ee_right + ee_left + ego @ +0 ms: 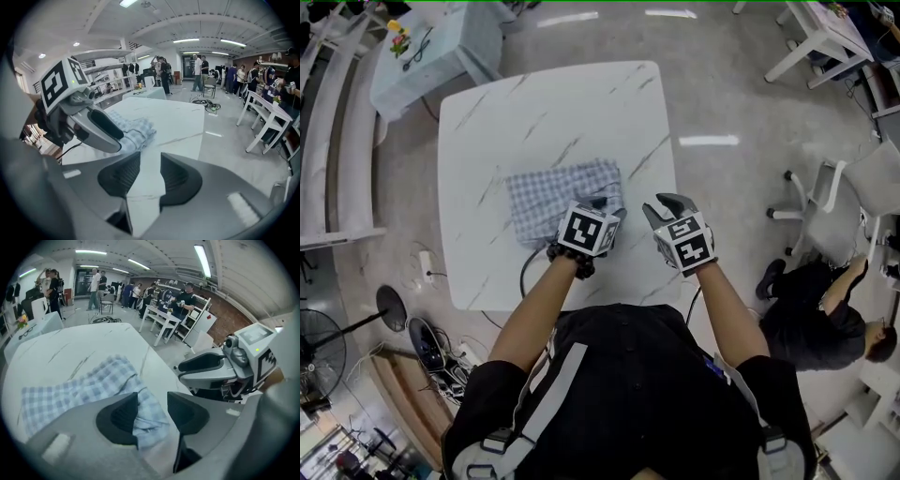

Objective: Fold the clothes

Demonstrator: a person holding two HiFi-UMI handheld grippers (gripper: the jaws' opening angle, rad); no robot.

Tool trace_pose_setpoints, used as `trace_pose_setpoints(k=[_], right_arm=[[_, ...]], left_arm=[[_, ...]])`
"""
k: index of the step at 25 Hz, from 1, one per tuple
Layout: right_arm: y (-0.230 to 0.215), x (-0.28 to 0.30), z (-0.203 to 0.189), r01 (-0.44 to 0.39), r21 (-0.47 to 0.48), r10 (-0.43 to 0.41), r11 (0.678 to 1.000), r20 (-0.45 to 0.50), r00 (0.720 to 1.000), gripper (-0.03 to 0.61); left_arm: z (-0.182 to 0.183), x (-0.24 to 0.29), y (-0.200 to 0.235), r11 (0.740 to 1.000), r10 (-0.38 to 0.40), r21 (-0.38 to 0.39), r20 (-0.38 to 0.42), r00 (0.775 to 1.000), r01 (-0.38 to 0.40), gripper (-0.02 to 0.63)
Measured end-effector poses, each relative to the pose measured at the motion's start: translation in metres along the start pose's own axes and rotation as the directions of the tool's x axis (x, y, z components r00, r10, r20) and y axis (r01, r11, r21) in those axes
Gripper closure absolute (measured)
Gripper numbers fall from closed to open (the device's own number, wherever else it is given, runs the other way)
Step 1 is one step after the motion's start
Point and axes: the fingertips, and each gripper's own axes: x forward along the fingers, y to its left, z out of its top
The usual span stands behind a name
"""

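Observation:
A blue-and-white checked cloth lies folded in a loose rectangle on the white marble-look table. My left gripper hangs over the cloth's near right corner, pointing steeply down. In the left gripper view its jaws stand apart; the cloth runs under them and brushes only the left pad, so nothing is gripped. My right gripper hovers over bare table just right of the cloth, open, with nothing between its jaws. The right gripper view also shows the left gripper resting on the cloth.
The table's right edge lies close beyond my right gripper. A person crouches on the floor at the right beside a white chair. A small side table stands at the far left, and a fan and cables sit near left.

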Motion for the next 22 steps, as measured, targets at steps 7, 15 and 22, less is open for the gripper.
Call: trace_pose_setpoints(k=[7,15,22], right_arm=[[0.001,0.002,0.008,-0.015,-0.014,0.015,1.0,0.003,1.0,0.439],[0.019,0.022,0.038,-0.064,-0.083,0.066,0.994,0.017,0.998,0.439],[0.06,0.059,0.059,-0.118,-0.128,0.119,0.985,-0.003,0.993,0.439]], left_arm=[[-0.015,0.003,-0.018,1.0,-0.031,-0.008,-0.009,0.999,0.031,0.408],[-0.015,-0.035,0.013,0.998,0.048,-0.036,0.054,0.997,-0.046,0.408],[-0.056,-0.083,0.098,0.977,0.192,-0.097,0.038,0.981,-0.187,0.411]])
